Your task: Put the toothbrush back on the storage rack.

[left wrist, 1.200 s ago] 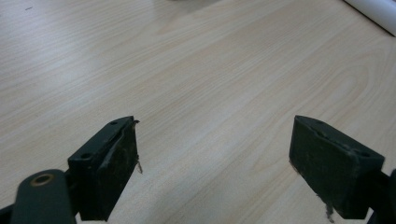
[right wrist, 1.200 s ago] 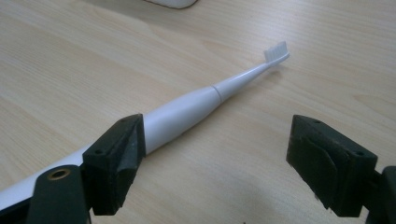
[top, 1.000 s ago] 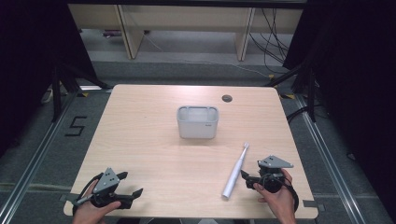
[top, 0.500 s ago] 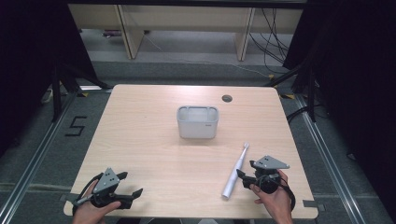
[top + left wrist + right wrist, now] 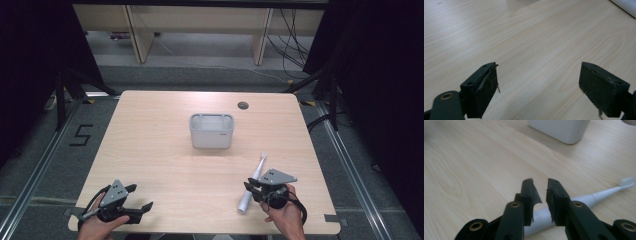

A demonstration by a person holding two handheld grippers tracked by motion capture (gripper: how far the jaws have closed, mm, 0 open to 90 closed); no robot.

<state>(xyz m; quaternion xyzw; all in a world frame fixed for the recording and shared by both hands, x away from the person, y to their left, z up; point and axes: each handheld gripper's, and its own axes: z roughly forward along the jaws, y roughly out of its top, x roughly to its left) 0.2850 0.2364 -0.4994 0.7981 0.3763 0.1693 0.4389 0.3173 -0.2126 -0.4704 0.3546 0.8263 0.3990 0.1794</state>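
a: white plastic, that's what your right hand-held gripper (image 5: 540,202) has in front of it: an electric toothbrush (image 5: 596,196) lying flat on the pale wood bench (image 5: 165,165).

b: do i have it yet?

a: not clearly. your jaws have just been closing and now stand nearly together, a narrow gap between them. the toothbrush handle runs crosswise just beyond and under the tips, and i cannot tell whether the pads touch it. in the right gripper view the bristle end (image 5: 627,181) lies off to the right of your jaws, the thick handle passing behind them.

b: and from above?

a: the toothbrush (image 5: 252,185) lies slantwise just beside your right hand-held gripper (image 5: 255,187), on its left, brush head pointing away from you. past the head, farther on, stands a grey bin (image 5: 211,131), upright, well apart from your jaws.

b: my left?

a: your left hand-held gripper (image 5: 140,200) rests near the bench's near edge, jaws spread wide with bare wood between them, holding nothing, well apart from the toothbrush.
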